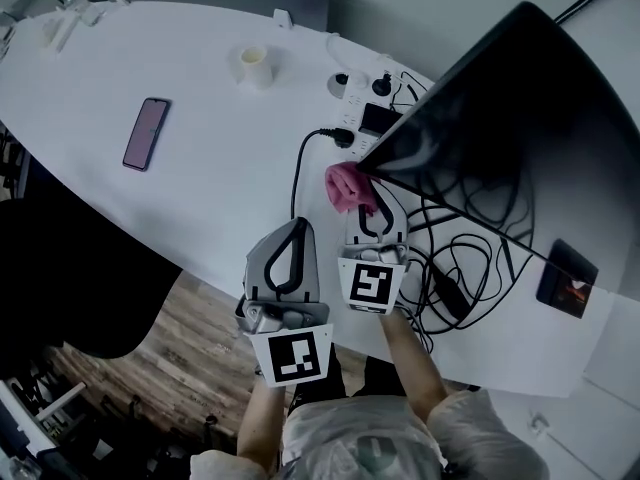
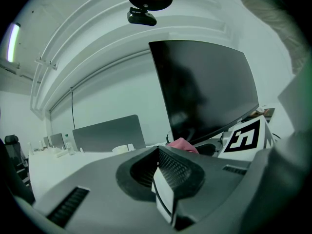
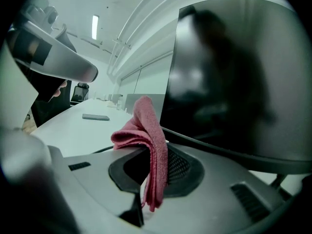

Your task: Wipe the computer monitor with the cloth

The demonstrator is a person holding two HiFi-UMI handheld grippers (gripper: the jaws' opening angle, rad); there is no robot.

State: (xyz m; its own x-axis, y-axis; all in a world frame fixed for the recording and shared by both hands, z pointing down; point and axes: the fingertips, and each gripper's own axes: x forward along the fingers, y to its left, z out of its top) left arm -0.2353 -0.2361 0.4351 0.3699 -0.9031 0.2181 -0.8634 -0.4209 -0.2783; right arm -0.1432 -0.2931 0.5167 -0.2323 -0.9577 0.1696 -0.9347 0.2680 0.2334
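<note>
Closest to the head camera are the person's forearms (image 1: 412, 360), each one behind a claw with a marker cube on it, above a wooden floor (image 1: 190, 343) and the near edge of a white surface (image 1: 200, 183). The left claw (image 1: 297, 226) (image 2: 157, 152) hangs over that near edge with its two jaws pressed together, and nothing stands between them. The right claw (image 1: 366, 216) (image 3: 152, 156) is just beside it on the right, a little more forward, and its jaws pinch a pink cloth (image 1: 348, 188) (image 3: 148, 135). One end of the cloth hangs down between the jaws and the other part stands up in a fold above them. This fold is at the lower left corner of the monitor (image 1: 500, 138) (image 3: 234, 77) (image 2: 204, 87); from these views I cannot tell if it really touches the glass. The monitor is dark and switched off, tilted, and it fills the right part of the surface. Under it lie several black cables (image 1: 465, 258) in loops. A little farther, behind the cloth, a white power strip (image 1: 362, 100) lies with plugs in it. Well apart on the left, a phone (image 1: 146, 133) lies flat with its screen dark, and farther still a small pale cup (image 1: 254, 65) stands upright near the far edge.
</note>
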